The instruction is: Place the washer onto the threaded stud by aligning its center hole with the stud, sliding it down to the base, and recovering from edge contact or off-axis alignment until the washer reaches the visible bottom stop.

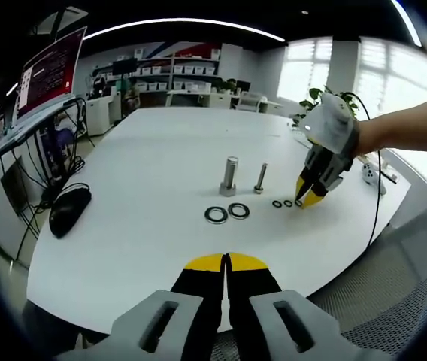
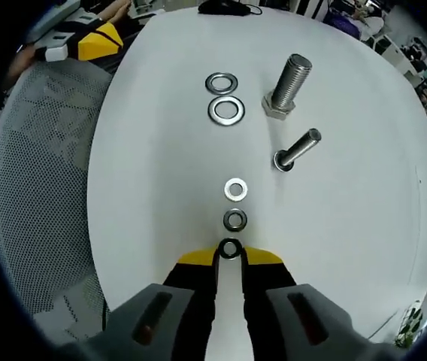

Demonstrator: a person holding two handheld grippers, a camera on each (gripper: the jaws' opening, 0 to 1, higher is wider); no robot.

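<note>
Two threaded studs stand head-down on the white table (image 2: 161, 188): a thick one (image 2: 289, 84) (image 1: 230, 177) and a thin one (image 2: 298, 149) (image 1: 260, 179). Two large washers (image 2: 222, 83) (image 2: 226, 110) lie beside the thick stud. Three small washers lie in a row; the nearest (image 2: 230, 249) sits flat on the table between the yellow tips of my right gripper (image 2: 230, 257), whose jaws close on its sides. In the left gripper view, a hand holds that right gripper (image 1: 302, 200) down at the row's end. My left gripper (image 1: 226, 262) hovers over the table edge, jaws together, holding nothing.
A black mouse (image 1: 69, 210) lies at the table's left with cables and a monitor (image 1: 48, 71) behind it. A grey mesh chair (image 2: 40, 188) (image 1: 398, 274) stands against the near table edge. The left gripper (image 2: 86, 41) shows above the chair in the right gripper view.
</note>
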